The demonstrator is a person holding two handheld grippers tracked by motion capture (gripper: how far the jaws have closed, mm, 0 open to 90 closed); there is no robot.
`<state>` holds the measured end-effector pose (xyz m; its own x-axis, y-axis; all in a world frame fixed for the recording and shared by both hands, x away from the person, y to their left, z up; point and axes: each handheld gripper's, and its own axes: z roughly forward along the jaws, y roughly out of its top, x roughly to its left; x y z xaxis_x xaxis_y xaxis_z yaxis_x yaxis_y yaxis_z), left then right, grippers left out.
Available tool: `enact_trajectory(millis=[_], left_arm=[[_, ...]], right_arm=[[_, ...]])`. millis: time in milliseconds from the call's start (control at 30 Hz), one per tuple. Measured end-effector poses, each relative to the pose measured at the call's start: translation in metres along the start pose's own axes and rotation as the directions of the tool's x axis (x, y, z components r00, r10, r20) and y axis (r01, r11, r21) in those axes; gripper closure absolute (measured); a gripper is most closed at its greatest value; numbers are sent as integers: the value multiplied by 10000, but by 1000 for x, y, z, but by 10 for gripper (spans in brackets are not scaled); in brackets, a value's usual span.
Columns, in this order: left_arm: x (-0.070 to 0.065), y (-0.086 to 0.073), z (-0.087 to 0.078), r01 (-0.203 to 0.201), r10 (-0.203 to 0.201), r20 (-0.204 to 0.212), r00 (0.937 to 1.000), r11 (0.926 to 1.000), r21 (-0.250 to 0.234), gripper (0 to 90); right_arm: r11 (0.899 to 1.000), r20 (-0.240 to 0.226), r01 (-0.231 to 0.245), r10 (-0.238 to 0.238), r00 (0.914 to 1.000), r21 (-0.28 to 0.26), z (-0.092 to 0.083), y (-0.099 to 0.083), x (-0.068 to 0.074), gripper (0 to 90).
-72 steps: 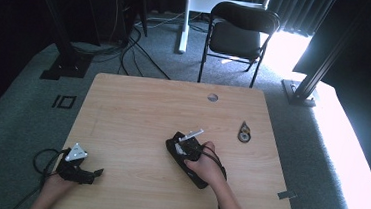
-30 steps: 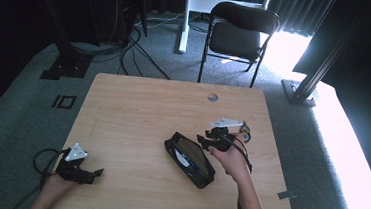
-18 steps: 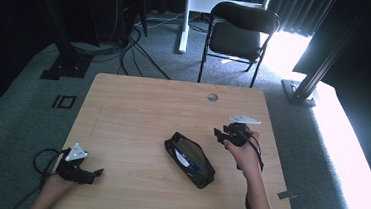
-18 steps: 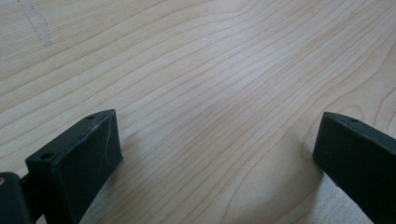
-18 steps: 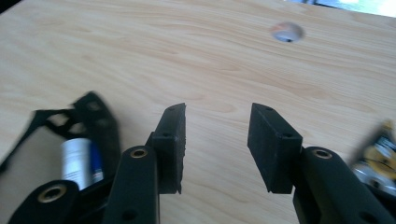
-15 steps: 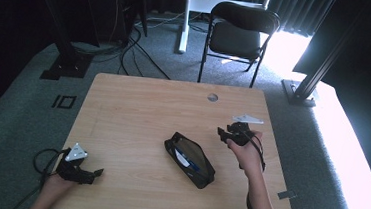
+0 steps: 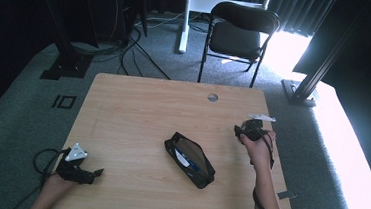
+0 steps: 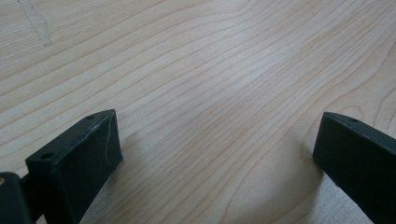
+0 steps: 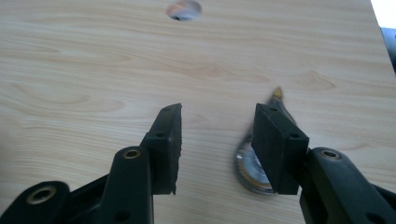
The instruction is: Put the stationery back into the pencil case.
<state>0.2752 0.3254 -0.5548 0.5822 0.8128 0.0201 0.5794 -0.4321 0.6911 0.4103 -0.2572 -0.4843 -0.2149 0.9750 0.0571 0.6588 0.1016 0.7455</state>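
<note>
Where the thing lies: a small round silvery metal disc (image 9: pixel 247 169) with a dark, brass-tipped tail sits flat on the pale wooden table (image 9: pixel 93 70), low and to the right of my right claw (image 9: pixel 219 112), half hidden behind the right-hand jaw.
Right claw state: spread partway; its jaws have just been opening, and only bare wood is between them.
Left claw state: my left claw (image 8: pixel 217 119) is spread wide over bare table, pinching nothing.
Weight: I judge it light for its size, though metal, so it has a little heft.
Stiffness: rigid, I think; it will not give under the pads.
Slip: the polished rim looks slick, and a flat disc on smooth wood may skate away from a one-sided push.
Fragility: probably sturdy, though I cannot tell what the tail is or how it joins on.
Where to take hold: across the disc's rim, one pad on each side, jaws low to the wood; I must shift right to centre it first.
Nearby: a black zipped fabric pouch (image 7: pixel 189 159) lies well apart from my right claw, toward my left one.
</note>
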Motion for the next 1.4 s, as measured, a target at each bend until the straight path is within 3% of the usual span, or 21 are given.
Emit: enact_trajectory(millis=[200, 767, 1200, 1400], left_arm=[[0, 0, 0, 1, -1, 1, 10000, 10000, -1, 12], [0, 0, 0, 0, 0, 1, 10000, 10000, 0, 12], [0, 0, 0, -1, 1, 2, 10000, 10000, 1, 12], [0, 0, 0, 1, -1, 1, 10000, 10000, 0, 12]], right_arm=[[9987, 345, -457, 449, 9984, 231, 14, -3, -14, 499], [9873, 980, -1292, 1202, 9879, 920, 47, -3, -35, 459], [9822, 907, -1303, 1187, 9888, 1350, 64, -8, -38, 458], [9834, 851, -1034, 914, 9922, 1491, 66, -10, -35, 468]])
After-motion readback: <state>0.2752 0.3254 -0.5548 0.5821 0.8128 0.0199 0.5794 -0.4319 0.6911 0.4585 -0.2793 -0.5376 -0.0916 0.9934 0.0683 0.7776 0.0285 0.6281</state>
